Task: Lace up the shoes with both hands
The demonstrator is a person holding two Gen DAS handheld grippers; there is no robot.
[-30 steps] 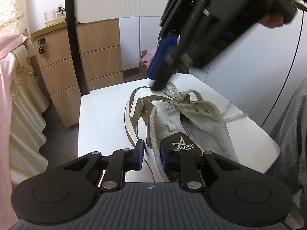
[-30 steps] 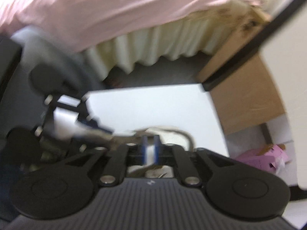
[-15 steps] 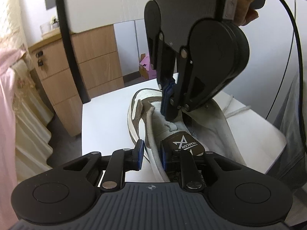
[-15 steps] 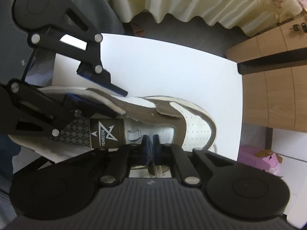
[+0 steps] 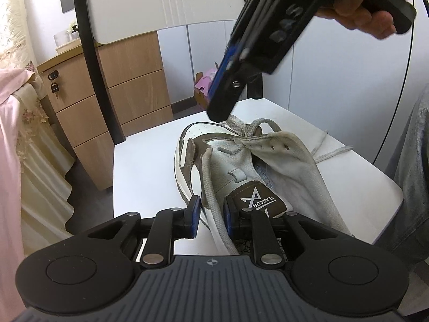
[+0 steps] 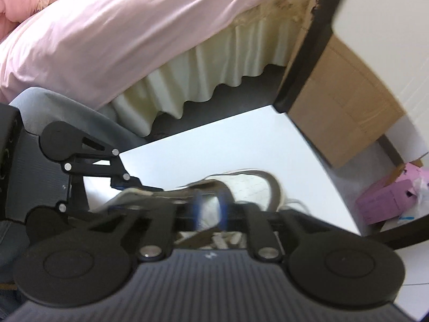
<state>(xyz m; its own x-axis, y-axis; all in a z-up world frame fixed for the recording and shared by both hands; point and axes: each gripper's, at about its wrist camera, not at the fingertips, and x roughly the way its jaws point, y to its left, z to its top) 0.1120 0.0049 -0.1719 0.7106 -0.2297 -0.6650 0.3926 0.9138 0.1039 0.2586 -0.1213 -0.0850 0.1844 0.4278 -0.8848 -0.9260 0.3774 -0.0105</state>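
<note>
From my feed, the white table (image 5: 144, 166) left of the shoe (image 5: 241, 161) is open; the black chair post (image 5: 99, 80) and wooden drawers (image 5: 128, 86) block farther back.

The shoe (image 5: 241, 166) looks like smooth white leather with matt brown suede-like trim, its inner lining a soft woven cloth. The lace (image 5: 214, 209) is flat woven cloth, a little frayed. The chair seat (image 5: 144, 171) under it is smooth, faintly glossy white plastic. Both grippers are matt black plastic with shiny metal pins and blue pads (image 5: 193, 216). At the far left the drawers (image 5: 128, 86) show wood grain; the bedcover (image 6: 107, 43) is soft pink cloth.
</note>
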